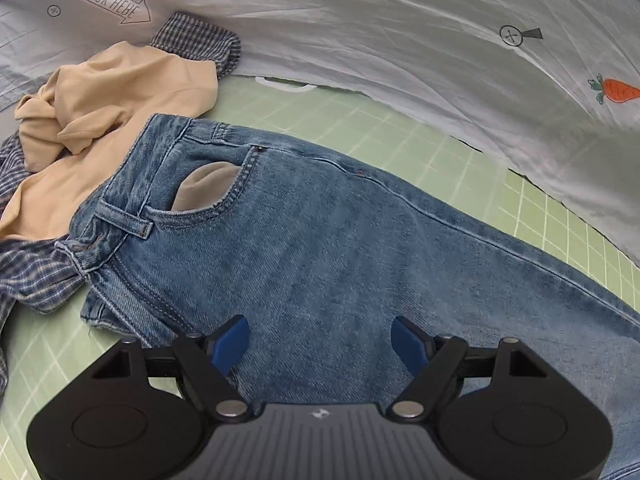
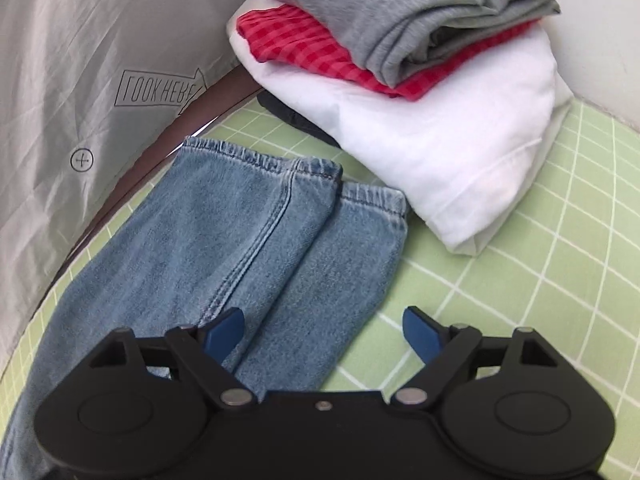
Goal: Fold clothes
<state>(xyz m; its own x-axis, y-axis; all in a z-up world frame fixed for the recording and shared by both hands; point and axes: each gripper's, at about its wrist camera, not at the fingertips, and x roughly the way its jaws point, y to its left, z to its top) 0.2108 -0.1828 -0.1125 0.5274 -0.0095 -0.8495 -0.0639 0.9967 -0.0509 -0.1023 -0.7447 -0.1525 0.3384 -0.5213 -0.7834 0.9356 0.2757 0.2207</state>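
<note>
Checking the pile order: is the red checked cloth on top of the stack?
No, a grey garment lies over the red checked cloth.

jeans (image 1: 340,248) blue denim | mat (image 2: 520,280) green, white grid | shirt (image 2: 304,44) red check | fingers (image 1: 234,340) blue

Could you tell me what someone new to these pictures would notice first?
The blue jeans spread flat across the green grid mat, legs together, fill both views. Beyond their hems sits a folded stack, the grey garment on top. Beside the waistband lies a crumpled beige garment.
</note>
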